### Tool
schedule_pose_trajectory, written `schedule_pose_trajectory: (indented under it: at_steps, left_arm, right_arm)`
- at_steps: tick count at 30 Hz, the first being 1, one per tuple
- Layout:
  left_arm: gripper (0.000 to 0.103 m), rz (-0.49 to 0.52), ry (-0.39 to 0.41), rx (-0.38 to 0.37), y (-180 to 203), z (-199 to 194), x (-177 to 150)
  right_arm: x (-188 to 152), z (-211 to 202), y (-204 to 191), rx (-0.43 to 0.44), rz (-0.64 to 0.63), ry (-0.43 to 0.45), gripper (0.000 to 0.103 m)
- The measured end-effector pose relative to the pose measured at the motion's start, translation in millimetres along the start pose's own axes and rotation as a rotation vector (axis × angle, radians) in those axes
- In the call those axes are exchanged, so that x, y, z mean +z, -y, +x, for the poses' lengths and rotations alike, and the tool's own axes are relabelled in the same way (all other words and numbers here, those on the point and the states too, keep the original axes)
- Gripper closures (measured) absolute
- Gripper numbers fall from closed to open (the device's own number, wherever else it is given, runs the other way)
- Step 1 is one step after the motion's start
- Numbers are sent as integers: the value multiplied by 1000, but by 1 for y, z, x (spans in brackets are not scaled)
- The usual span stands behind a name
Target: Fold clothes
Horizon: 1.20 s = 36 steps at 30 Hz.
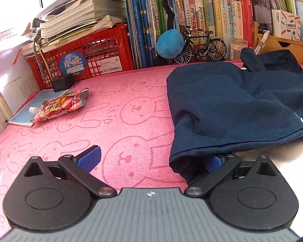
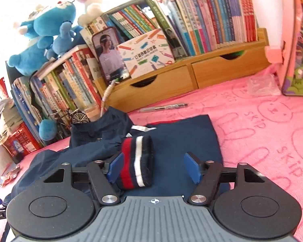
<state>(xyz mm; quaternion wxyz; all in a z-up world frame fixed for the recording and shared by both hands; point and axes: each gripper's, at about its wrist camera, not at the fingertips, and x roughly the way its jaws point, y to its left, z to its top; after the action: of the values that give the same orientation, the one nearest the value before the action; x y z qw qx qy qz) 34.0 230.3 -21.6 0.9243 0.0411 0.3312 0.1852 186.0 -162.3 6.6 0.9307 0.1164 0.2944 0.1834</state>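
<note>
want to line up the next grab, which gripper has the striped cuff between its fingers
The right gripper: the red, white and navy striped cuff sits between its open fingers. The left gripper has none.

We look from low behind each pair of tongs, along the fingers, close over the pink blanket on the bench. The left view, with the left tongs at its bottom edge, faces the row of books at the back and takes in the red crate at far left; the dark blue garment fills its right side. The right view, behind the right tongs, is tilted and sits right over the same garment, facing the wooden drawers. Both views share the garment, the toy bicycle, the phone and the crate.
</note>
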Motion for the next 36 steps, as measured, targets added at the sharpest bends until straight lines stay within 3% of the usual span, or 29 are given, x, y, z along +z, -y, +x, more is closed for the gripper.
schedule_pose_trajectory:
  at_steps: [2, 3, 4, 5, 6, 7, 8, 9, 10, 12, 15, 20, 23, 25, 28, 30, 33, 36]
  left_arm:
    - [0, 22, 6, 16, 5, 1, 3]
    - [0, 16, 4, 19, 5, 2, 3]
    - [0, 4, 2, 19, 4, 3, 2]
    - [0, -7, 0, 19, 2, 3, 2]
    - [0, -18, -2, 19, 1, 4, 1]
    - [0, -29, -4, 18, 0, 5, 0]
    - [0, -41, -6, 18, -1, 5, 0]
    - [0, -52, -8, 18, -2, 6, -1]
    - [0, -65, -12, 14, -4, 6, -1]
    - [0, -93, -21, 5, -8, 7, -1]
    - [0, -102, -25, 9, -7, 6, -2]
    - [0, -80, -21, 16, -7, 4, -3]
    - [0, -77, -22, -9, -11, 5, -3]
    - [0, -77, -24, -25, -14, 6, -3]
    - [0, -94, -30, -40, -16, 8, -4]
    - [0, -103, -33, -46, -17, 8, -4]
    - [0, -113, -37, -52, -18, 8, -4]
    - [0, -122, -41, -58, -19, 9, -4]
  right_arm:
    - [8, 25, -14, -30, -26, -36, 25]
    - [12, 38, -21, -45, -39, -54, 10]
    - [14, 52, -21, -60, -20, -91, 10]
    - [13, 59, -22, -67, -8, -105, 15]
    - [12, 65, -22, -74, 4, -115, 41]
    - [12, 62, -24, -89, -3, -108, 60]
    - [12, 59, -25, -105, -13, -98, 62]
    - [11, 54, -26, -130, -35, -75, 82]
    - [10, 48, -26, -178, -68, -51, 89]
    - [10, 43, -16, -231, -64, -41, 89]
    - [6, 45, 5, -228, -1, -84, 89]
    - [1, 43, -11, -277, -131, -78, 87]
    - [-5, 46, -22, -351, -273, -63, 72]
    - [-10, 47, -26, -400, -377, -46, 57]
    - [-8, 40, -29, -474, -400, -36, 55]
    - [-7, 27, -43, -544, -393, 31, 52]
    - [-7, 2, -83, -408, -393, 129, 36]
    - [-12, -4, -136, -185, -439, 105, 35]
